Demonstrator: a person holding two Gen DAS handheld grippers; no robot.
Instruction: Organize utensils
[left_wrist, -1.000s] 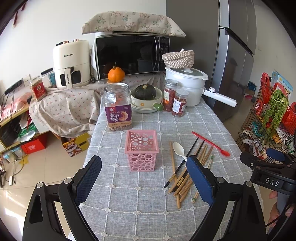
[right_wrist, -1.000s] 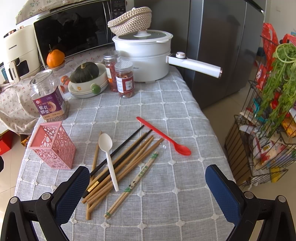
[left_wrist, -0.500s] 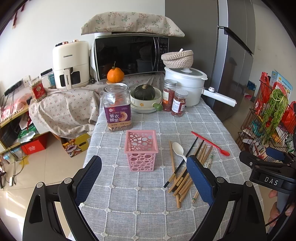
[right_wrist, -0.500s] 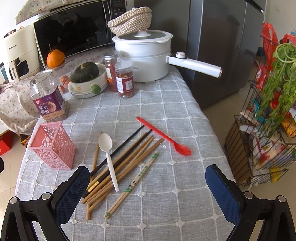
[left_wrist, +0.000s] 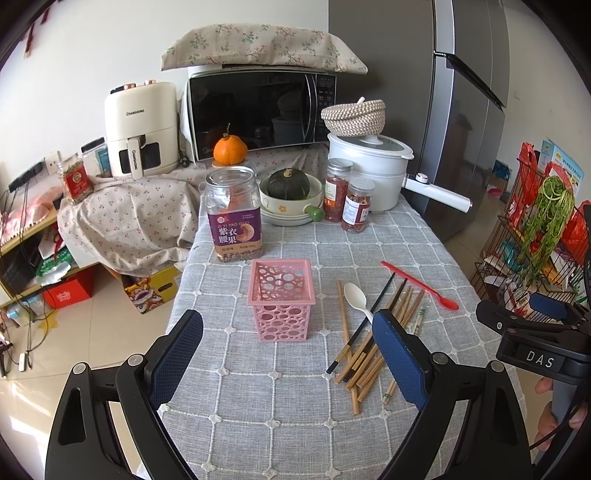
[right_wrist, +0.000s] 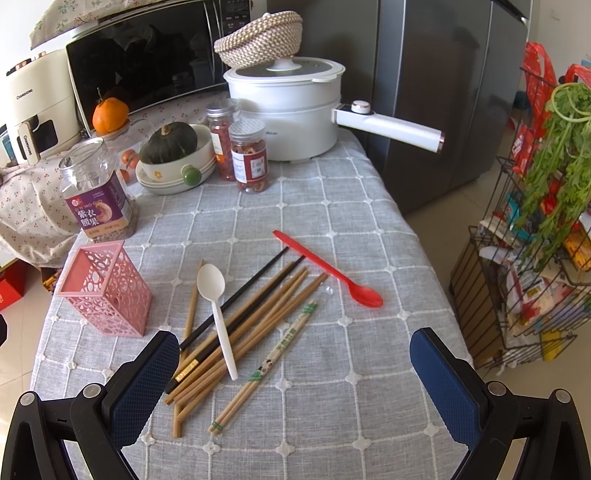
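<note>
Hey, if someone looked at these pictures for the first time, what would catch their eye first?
Probably the loose heap of chopsticks fanned across the grey checked tablecloth, with a white spoon lying on top and a red spoon just to their right. Next, the empty pink basket standing upright to the left of the heap. Both grippers, left gripper and right gripper, hang open over the near edge.

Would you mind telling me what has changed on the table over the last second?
Nothing has visibly changed. The left gripper and right gripper hang open and empty over the table as before, and the pink basket, white spoon, red spoon and chopsticks lie where they were.
</note>
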